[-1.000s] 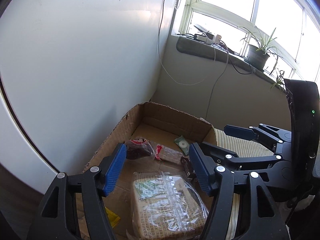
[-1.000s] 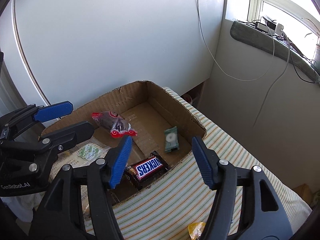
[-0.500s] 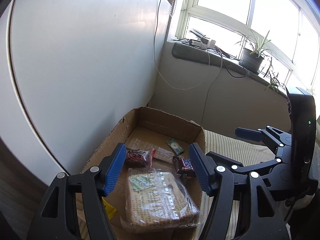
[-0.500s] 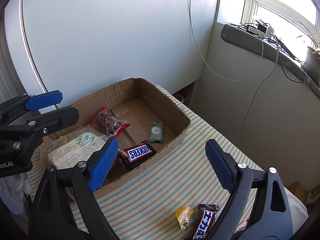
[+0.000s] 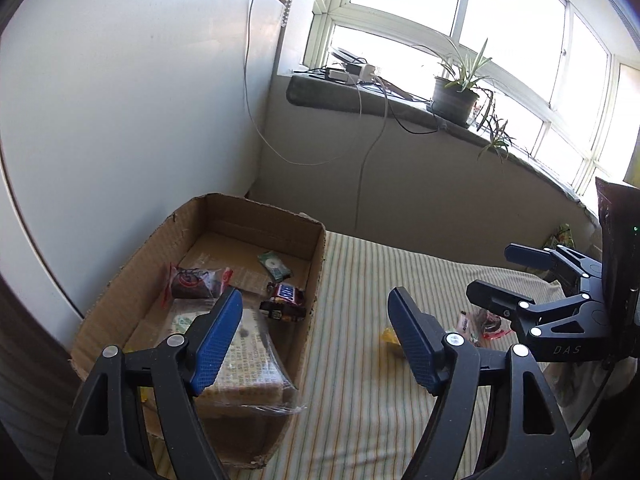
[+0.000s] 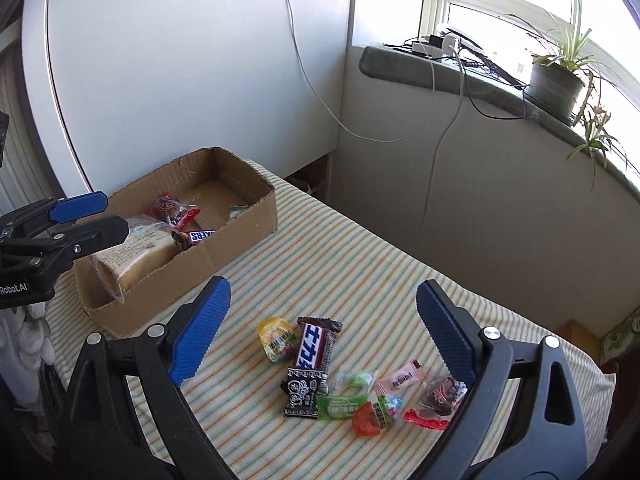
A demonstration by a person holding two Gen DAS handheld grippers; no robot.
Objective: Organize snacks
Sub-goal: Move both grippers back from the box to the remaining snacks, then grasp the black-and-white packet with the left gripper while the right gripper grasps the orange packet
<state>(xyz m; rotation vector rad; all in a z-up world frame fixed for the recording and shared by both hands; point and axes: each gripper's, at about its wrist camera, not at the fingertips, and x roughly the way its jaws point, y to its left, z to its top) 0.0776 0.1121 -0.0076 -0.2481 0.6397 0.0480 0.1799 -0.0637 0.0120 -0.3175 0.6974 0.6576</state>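
A cardboard box (image 6: 236, 240) (image 5: 132, 264) stands on the striped cloth at the left. It holds a wrapped bread loaf (image 5: 244, 364) (image 6: 132, 248), a Snickers bar (image 6: 196, 237) (image 5: 286, 298), a red-ended dark snack (image 5: 196, 282) (image 6: 170, 210) and a small green packet (image 5: 274, 265). Several loose snacks lie on the cloth: a yellow jelly cup (image 6: 276, 338), a dark chocolate bar (image 6: 314, 350), green sweets (image 6: 344, 400), a pink sweet (image 6: 400, 378) and a dark red-ended snack (image 6: 438, 398). My right gripper (image 6: 320, 332) is open and empty above them. My left gripper (image 5: 316, 336) is open and empty by the box's right wall.
A white wall panel (image 6: 180, 60) stands behind the box. A windowsill with a potted plant (image 6: 556, 76), a power strip (image 6: 436, 46) and hanging cables runs along the back. The striped cloth (image 6: 340, 264) ends at the right near a brown box (image 6: 576, 332).
Both grippers have pulled back and swung right, away from the box. My right gripper has opened wider and the loose snack pile has come into its view.
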